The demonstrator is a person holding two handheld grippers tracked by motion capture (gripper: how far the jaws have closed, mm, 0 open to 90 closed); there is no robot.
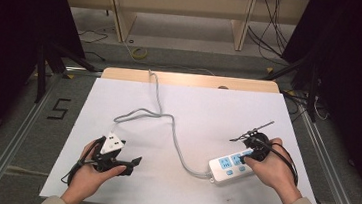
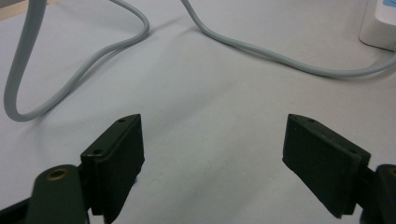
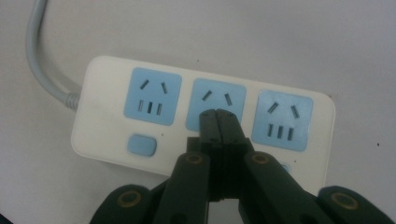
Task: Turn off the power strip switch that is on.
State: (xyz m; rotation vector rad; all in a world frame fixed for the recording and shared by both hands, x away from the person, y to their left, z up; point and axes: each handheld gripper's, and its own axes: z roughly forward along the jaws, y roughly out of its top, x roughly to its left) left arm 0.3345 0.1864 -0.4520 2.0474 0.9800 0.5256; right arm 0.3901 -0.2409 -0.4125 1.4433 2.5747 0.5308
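So far my right gripper (image 3: 218, 114) has its jaws pressed together, empty, with the tips down over the middle socket of the white power strip (image 3: 107, 135), just above that socket's switch row. The strip lies at about four o'clock on the white sheet (image 1: 209, 104), its grey cable (image 1: 167, 118) looping off toward twelve o'clock and over the table's far edge. I judge that I am about to press, or am pressing, one of the blue switch buttons (image 3: 141, 144); whether the tips touch the plastic I cannot tell. Nothing is plugged into any of the three blue sockets, so whatever plugging or switching is wanted seems hardly begun.

My left gripper (image 2: 212, 154) rests at about eight o'clock, jaws spread wide over bare sheet, holding nothing.

No brand or lettering is readable on the strip; a "5" (image 1: 59, 109) is marked on the floor at nine o'clock.
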